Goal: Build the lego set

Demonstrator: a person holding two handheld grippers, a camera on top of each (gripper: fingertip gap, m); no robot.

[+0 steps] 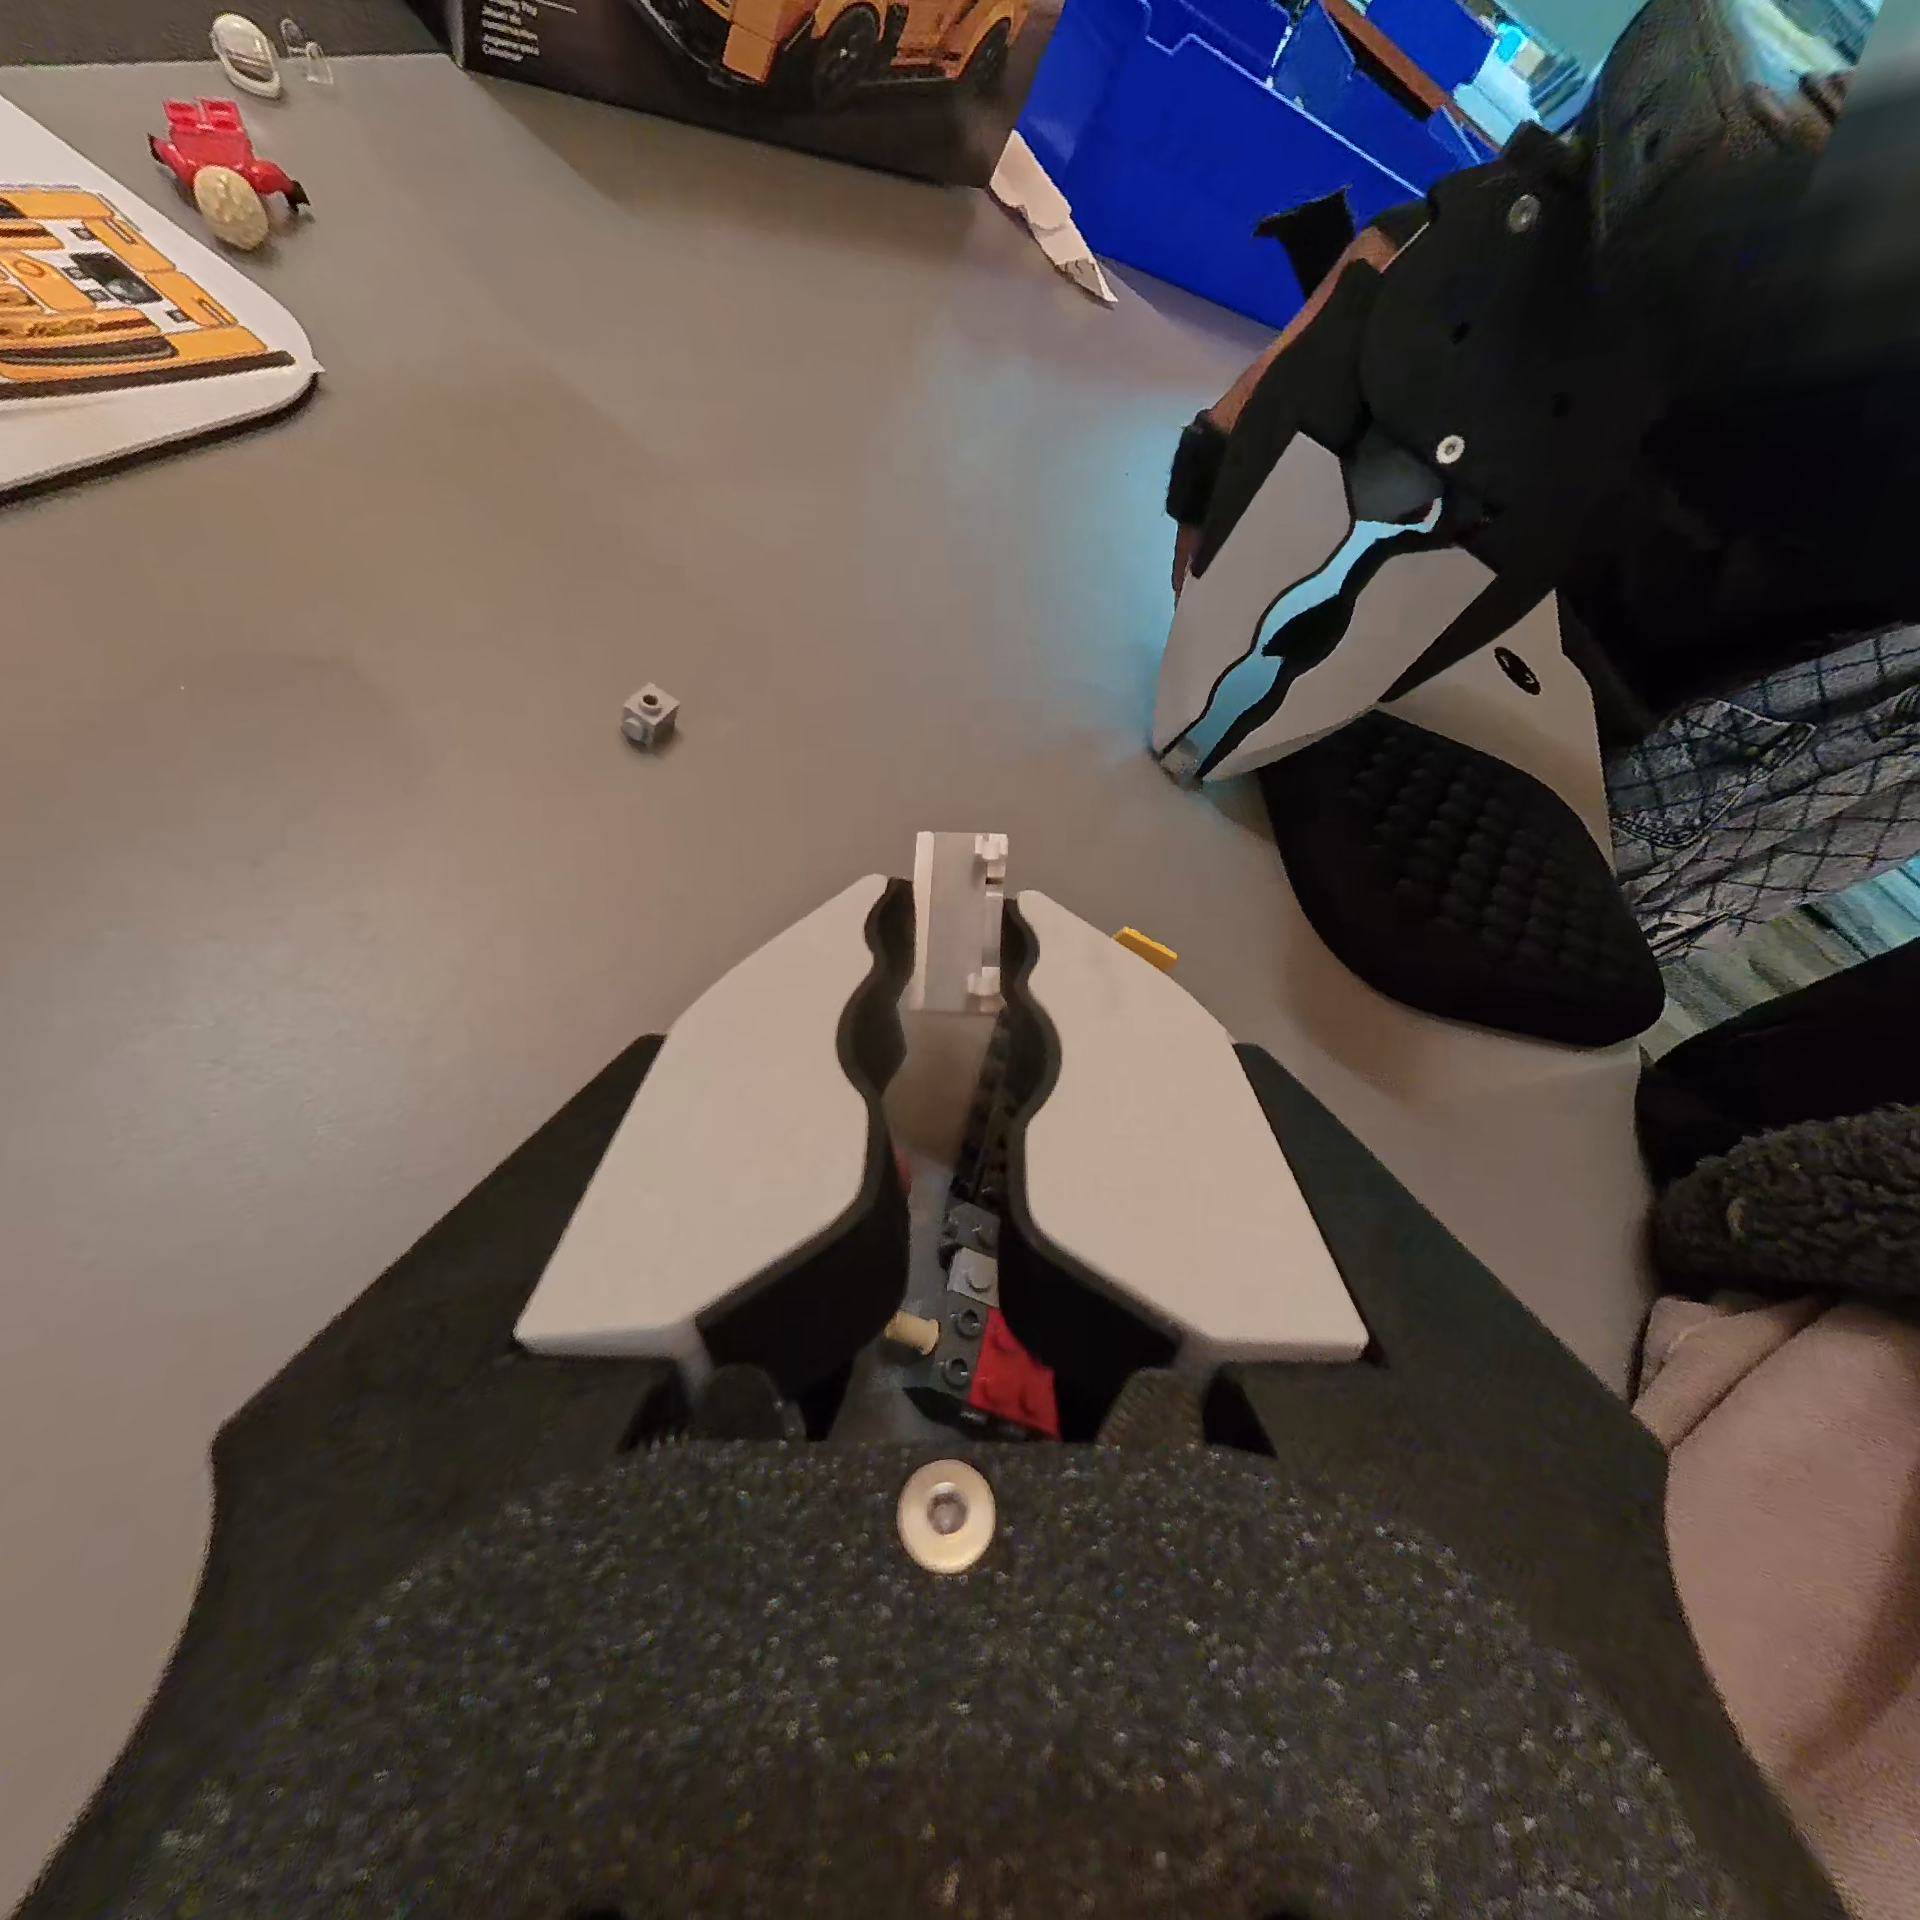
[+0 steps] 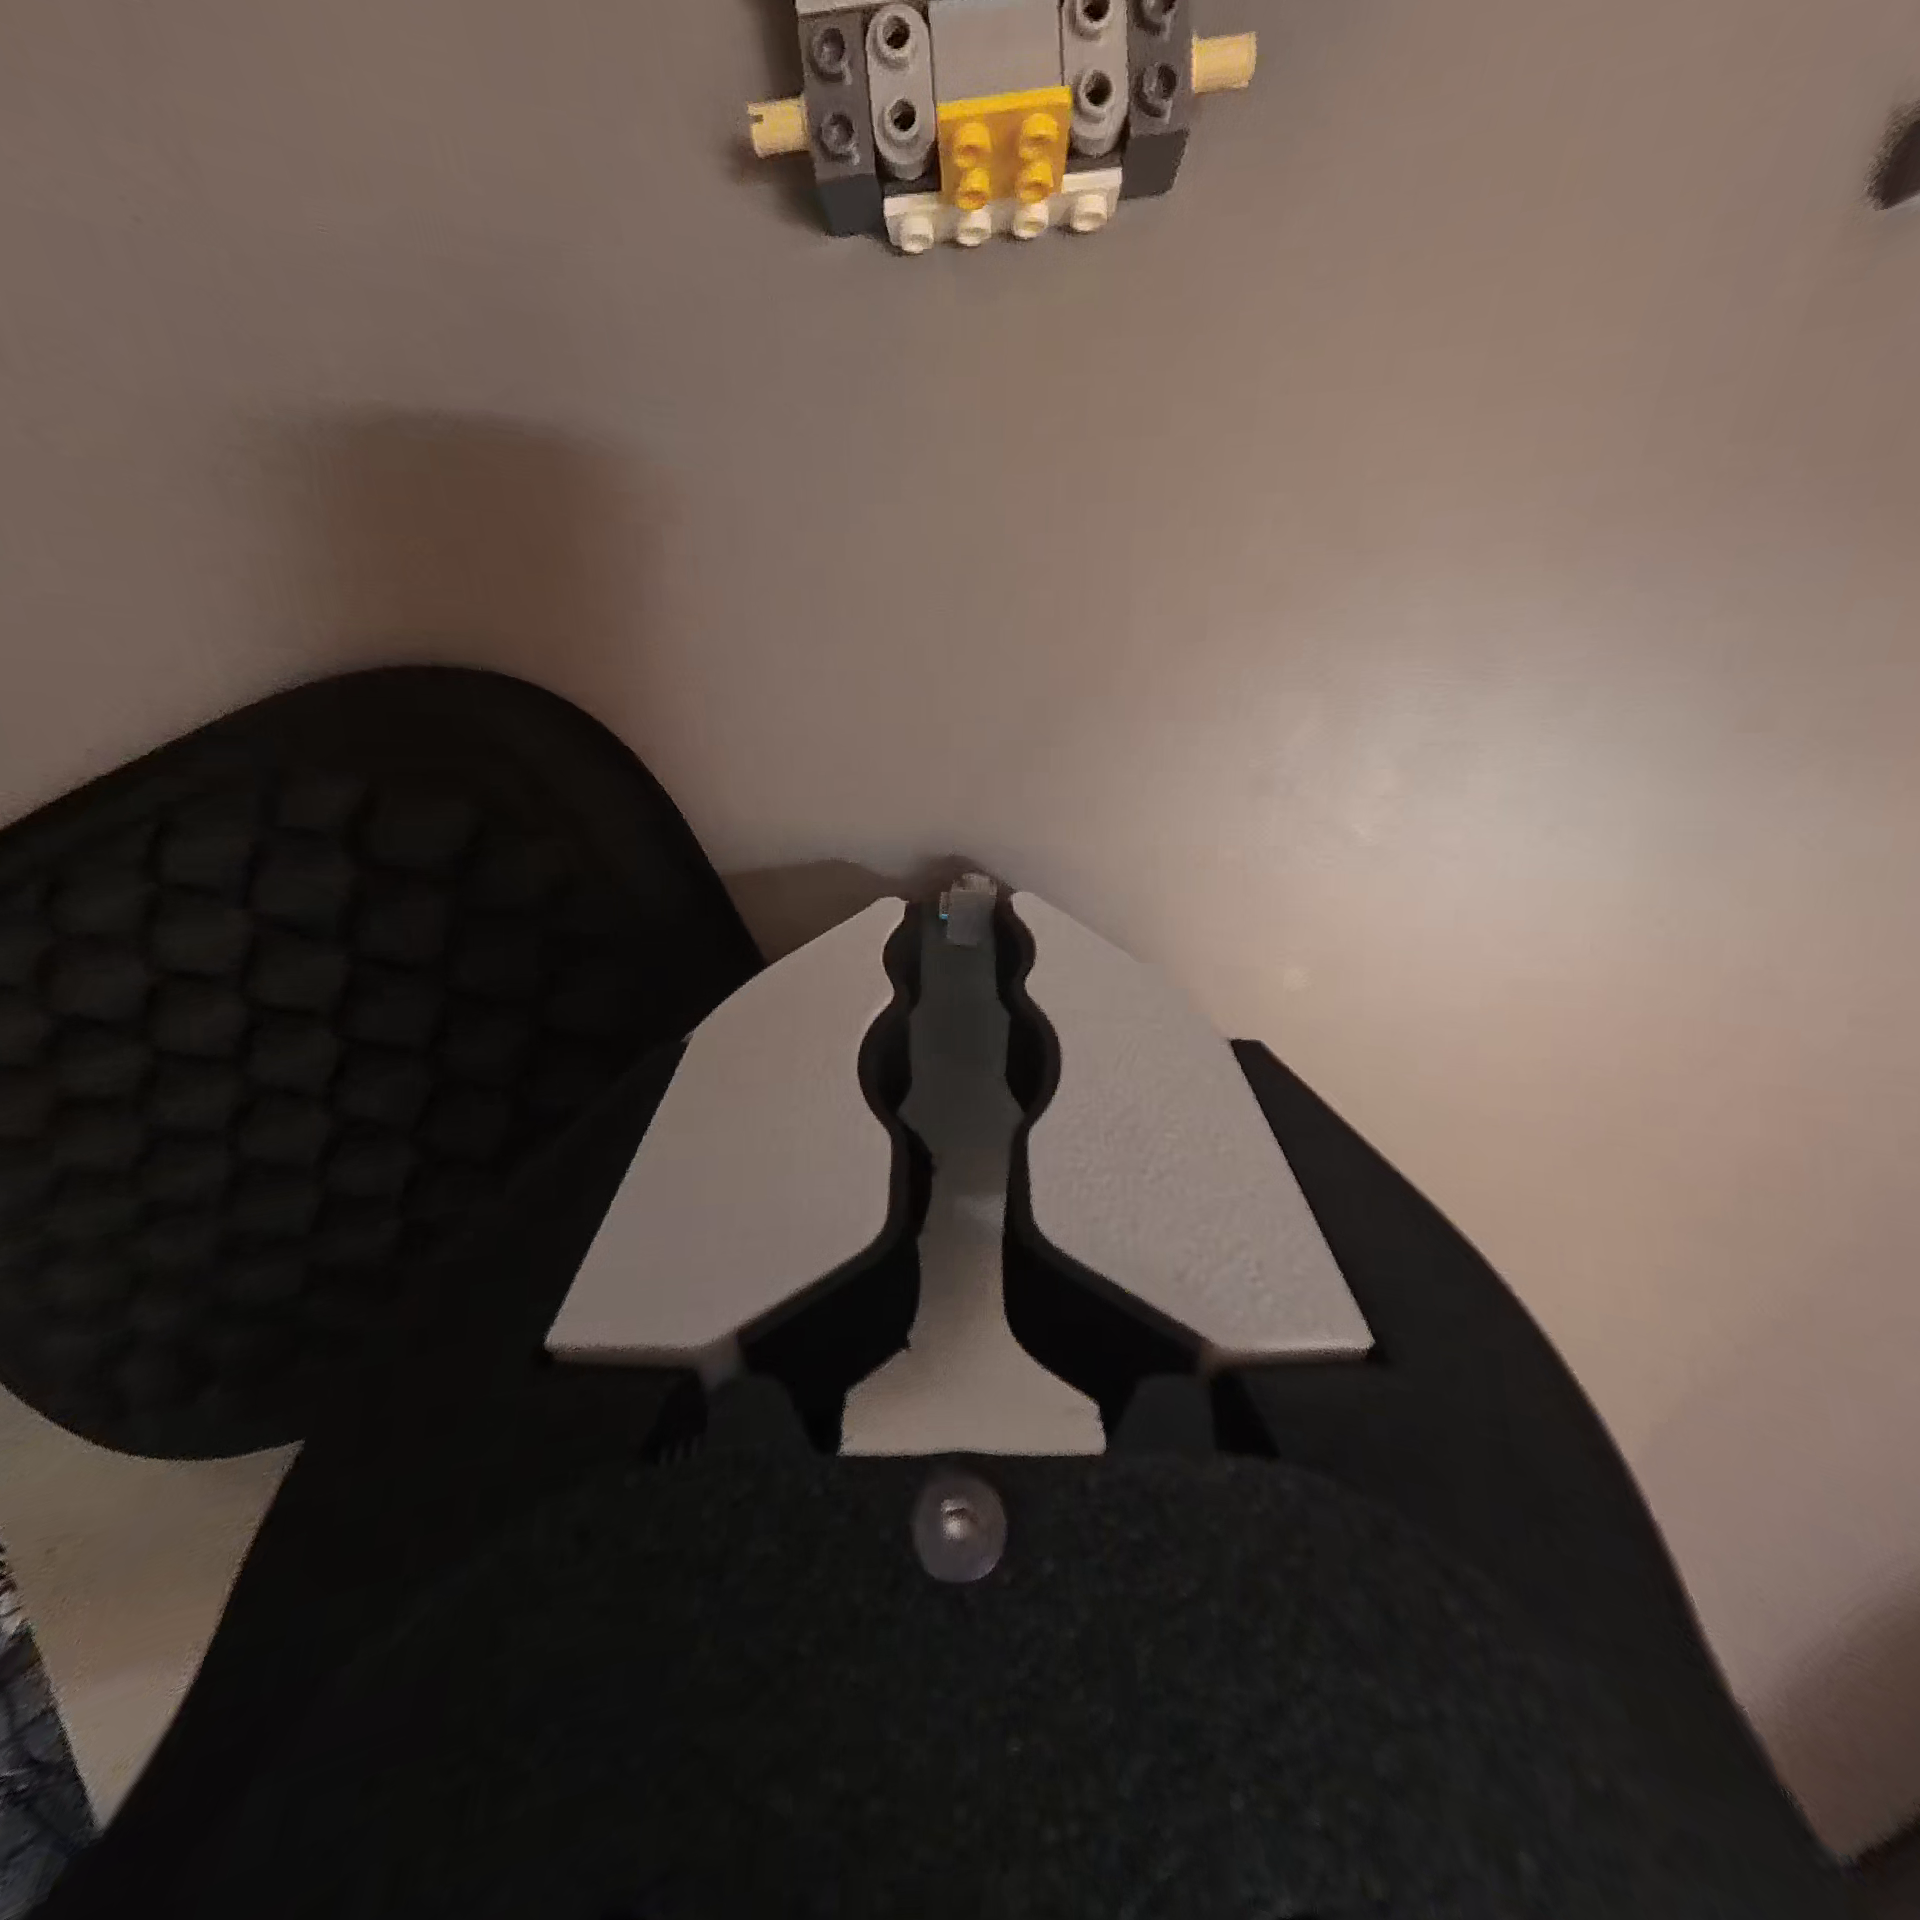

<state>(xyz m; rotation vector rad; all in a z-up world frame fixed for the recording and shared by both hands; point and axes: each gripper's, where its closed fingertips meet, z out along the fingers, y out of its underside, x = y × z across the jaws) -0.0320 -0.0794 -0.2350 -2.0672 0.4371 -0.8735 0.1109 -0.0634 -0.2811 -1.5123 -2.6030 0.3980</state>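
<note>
- Writing: box [image 1: 790,73] at the table's far edge has print beside an orange car picture, too blurred to read; sticker sheet [image 1: 114,312] far left has orange graphics, nothing legible.
- Left gripper [image 1: 954,894]: jaws clenched on the chassis [image 1: 971,1226], which runs lengthwise between the fingers, its light grey end sticking out past the tips, red and dark grey parts back near the base.
- Right gripper [image 2: 958,902]: tips down on the table [image 2: 1351,623], closed on a small grey brick [image 2: 964,920] right at the tips.
- Second grey brick [image 1: 650,715] lies loose, well apart from both grippers.
- Red piece with tan wheel [image 1: 223,166] far left.
- In the right wrist view the chassis's yellow plate and white end sit straight ahead of the tips, well apart.
</note>
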